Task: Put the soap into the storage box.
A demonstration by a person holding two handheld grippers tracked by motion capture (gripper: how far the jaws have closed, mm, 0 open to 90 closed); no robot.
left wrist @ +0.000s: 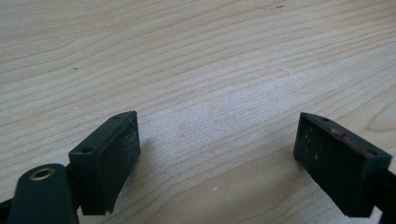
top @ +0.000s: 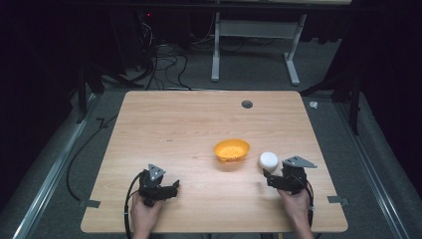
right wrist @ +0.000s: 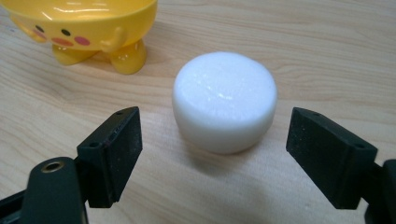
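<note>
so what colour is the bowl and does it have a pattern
Yellow-orange bowl, with a cartoon face: dot eyes and pink cheeks. The right gripper view shows it best.

Grey carpet, white desk frame and cables in dim light

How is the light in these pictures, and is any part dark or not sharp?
High view: table lit, surroundings nearly black. Right gripper view: white puck sharp with a soft shadow, glare on the yellow bowl. Left gripper view: wood grain evenly lit.
</note>
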